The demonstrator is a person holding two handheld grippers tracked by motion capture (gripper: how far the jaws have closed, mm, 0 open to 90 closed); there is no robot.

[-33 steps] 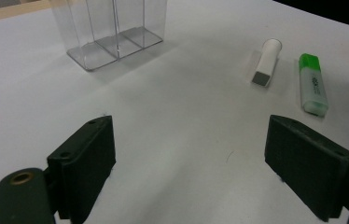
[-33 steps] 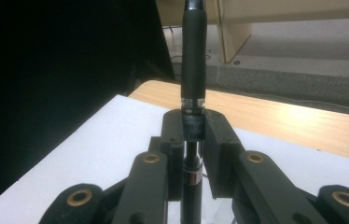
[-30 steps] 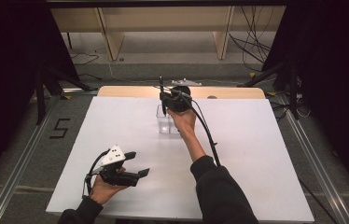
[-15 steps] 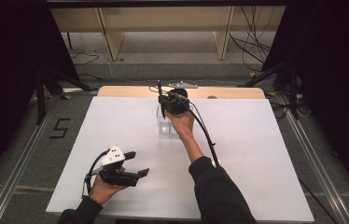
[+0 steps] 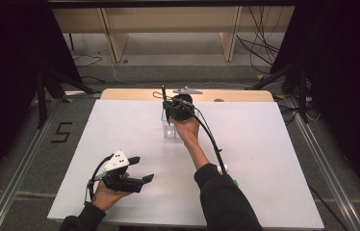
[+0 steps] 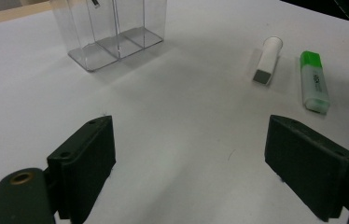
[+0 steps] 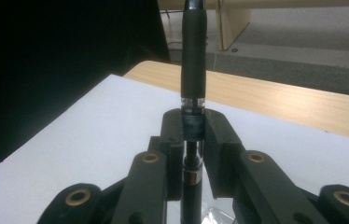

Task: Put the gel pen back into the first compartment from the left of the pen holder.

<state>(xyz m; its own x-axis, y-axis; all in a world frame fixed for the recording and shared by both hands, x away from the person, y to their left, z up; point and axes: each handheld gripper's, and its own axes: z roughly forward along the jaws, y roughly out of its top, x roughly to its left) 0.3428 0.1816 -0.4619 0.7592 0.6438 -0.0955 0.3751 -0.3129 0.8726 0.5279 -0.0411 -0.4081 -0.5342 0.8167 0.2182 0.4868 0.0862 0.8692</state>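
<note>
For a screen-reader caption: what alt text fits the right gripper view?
The right gripper clamps a black pen upright between its jaws, above a white table with a wooden edge beyond.

pen (image 7: 194, 70) upright over clear organiser (image 5: 170, 126); marker (image 6: 314, 81) right of eraser (image 6: 267, 60).

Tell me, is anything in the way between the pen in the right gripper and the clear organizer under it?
Nothing visible: the pen is clamped upright in the right gripper, directly above the clear organizer.
</note>
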